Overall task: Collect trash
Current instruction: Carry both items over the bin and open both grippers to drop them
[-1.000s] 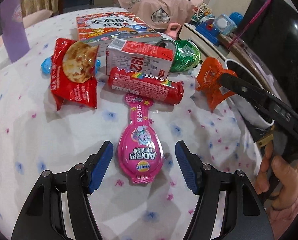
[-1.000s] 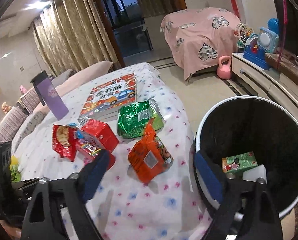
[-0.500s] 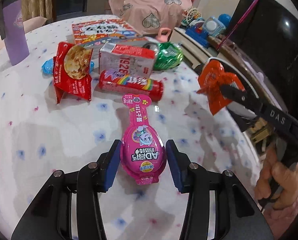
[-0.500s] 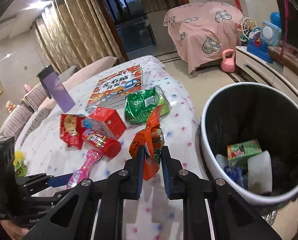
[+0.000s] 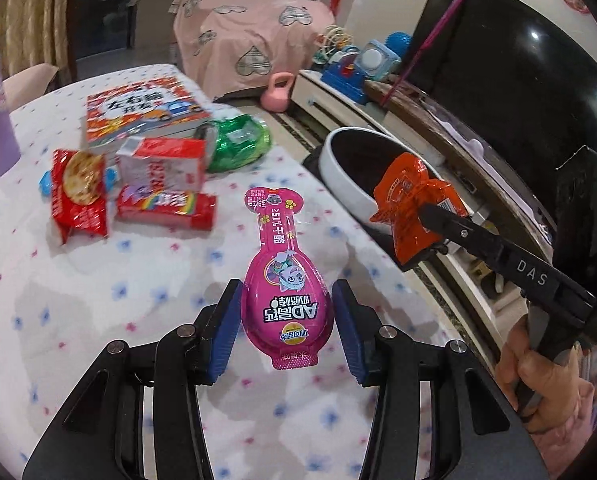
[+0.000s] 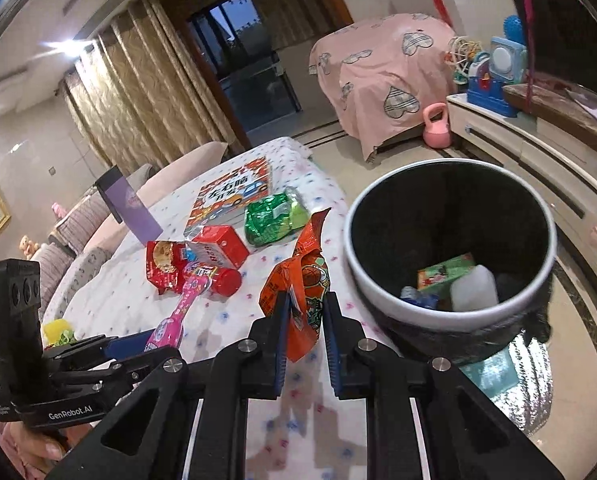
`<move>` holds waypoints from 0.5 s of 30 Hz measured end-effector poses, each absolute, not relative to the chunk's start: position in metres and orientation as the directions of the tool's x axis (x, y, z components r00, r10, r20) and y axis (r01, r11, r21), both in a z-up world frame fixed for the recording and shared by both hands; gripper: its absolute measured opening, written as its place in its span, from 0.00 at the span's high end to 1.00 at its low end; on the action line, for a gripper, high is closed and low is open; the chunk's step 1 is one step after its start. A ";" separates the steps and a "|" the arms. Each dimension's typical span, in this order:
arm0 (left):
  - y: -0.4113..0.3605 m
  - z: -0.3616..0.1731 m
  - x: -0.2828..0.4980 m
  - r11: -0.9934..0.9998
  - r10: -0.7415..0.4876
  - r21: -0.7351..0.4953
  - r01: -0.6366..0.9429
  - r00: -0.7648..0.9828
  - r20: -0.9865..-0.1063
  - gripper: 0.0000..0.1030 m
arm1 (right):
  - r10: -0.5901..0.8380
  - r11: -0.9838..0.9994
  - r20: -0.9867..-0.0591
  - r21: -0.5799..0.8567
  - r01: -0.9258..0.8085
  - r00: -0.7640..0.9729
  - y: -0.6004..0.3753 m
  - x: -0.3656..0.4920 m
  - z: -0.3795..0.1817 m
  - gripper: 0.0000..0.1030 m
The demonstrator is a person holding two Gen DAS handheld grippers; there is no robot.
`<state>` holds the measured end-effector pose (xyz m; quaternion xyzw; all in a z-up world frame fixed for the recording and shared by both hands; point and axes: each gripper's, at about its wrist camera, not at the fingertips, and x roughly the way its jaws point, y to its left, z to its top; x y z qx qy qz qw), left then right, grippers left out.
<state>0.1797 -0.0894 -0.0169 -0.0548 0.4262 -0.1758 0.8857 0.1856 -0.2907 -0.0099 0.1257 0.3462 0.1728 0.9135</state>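
Observation:
My left gripper (image 5: 287, 326) is shut on a pink spoon-shaped snack packet (image 5: 284, 292) and holds it lifted above the tablecloth; the packet also shows in the right wrist view (image 6: 174, 316). My right gripper (image 6: 305, 328) is shut on an orange snack bag (image 6: 298, 280), held in the air beside the bin; the bag also shows in the left wrist view (image 5: 412, 208). The white-rimmed trash bin (image 6: 378, 304) stands to the right of the table with a green box and other trash inside; its rim also shows in the left wrist view (image 5: 338, 184).
On the dotted tablecloth (image 5: 98, 300) lie a red cookie bag (image 5: 78, 196), a red-white carton (image 5: 162, 164), a red candy tube (image 5: 166, 206), a green bag (image 5: 238, 142) and a picture book (image 5: 142, 114). A purple box (image 6: 128, 208) stands at the far left. A TV cabinet (image 6: 538, 152) runs behind the bin.
My left gripper closed on the pink packet and lifted it off the table. My right gripper closed on the orange bag and carried it up towards the bin.

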 end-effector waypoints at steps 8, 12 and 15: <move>-0.114 -0.010 0.184 0.922 -0.377 -0.237 0.307 0.571 -0.729 0.57 | 0.376 0.912 -0.575 0.369 -0.179 0.726 -0.319 0.173 -0.010 0.84; -0.126 -0.004 0.189 0.917 -0.387 -0.234 0.324 0.570 -0.725 0.57 | 0.360 0.915 -0.570 0.372 -0.159 0.738 -0.331 0.172 -0.007 0.84; -0.137 0.000 0.193 0.912 -0.392 -0.225 0.343 0.571 -0.721 0.57 | 0.349 0.916 -0.563 0.375 -0.145 0.749 -0.341 0.172 -0.004 0.84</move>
